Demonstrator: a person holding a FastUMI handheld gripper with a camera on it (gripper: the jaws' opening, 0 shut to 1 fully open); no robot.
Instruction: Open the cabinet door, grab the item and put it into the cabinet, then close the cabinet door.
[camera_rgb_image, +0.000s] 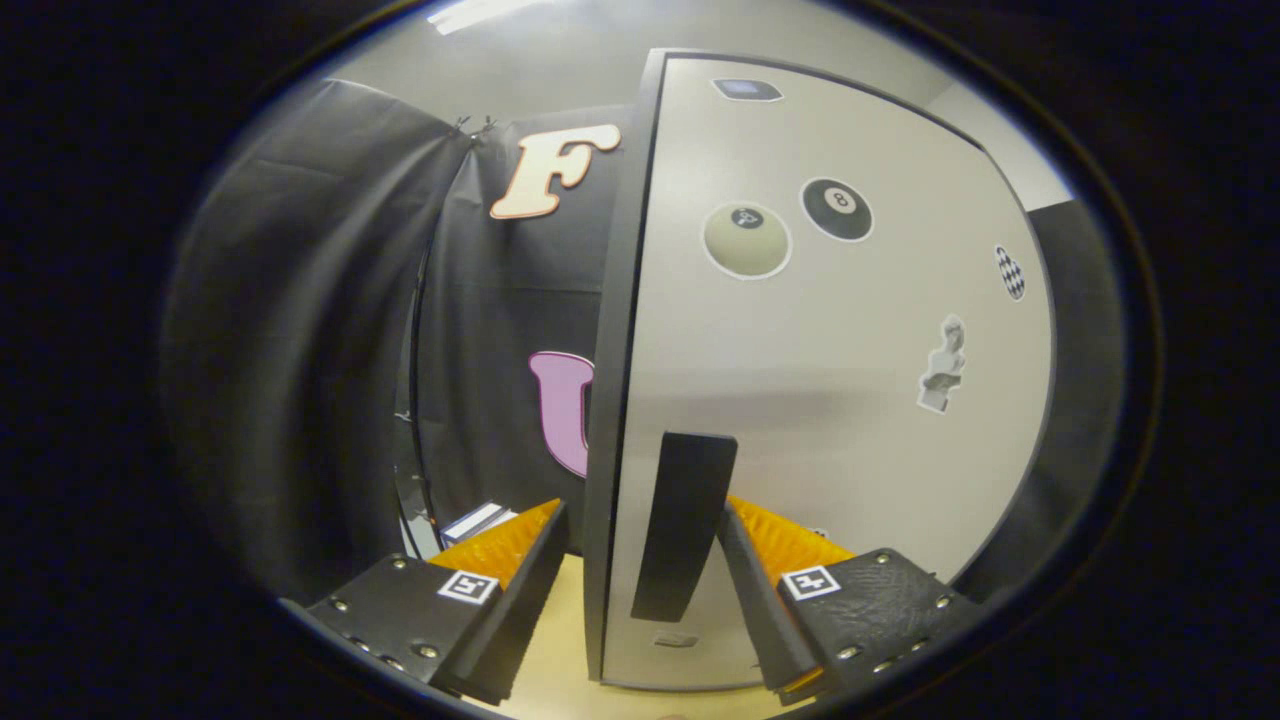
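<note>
The cabinet door (830, 400) is pale grey with a dark rim and several stickers, and it stands close in front of me, edge-on towards its left side. A black vertical handle (685, 520) sits low on the door near that edge. My gripper (642, 515) is open and straddles the door edge and the handle. The left finger (520, 580) stays a small gap away from the door edge. The right finger (760, 590) lies close beside the handle. A small white and blue box (478, 520) rests just beyond the left finger.
A light wooden tabletop (555, 660) shows below, between the fingers. The booth's black cloth wall (330, 330) hangs to the left and behind the door. A dark surface (1085, 400) lies beyond the door's right side.
</note>
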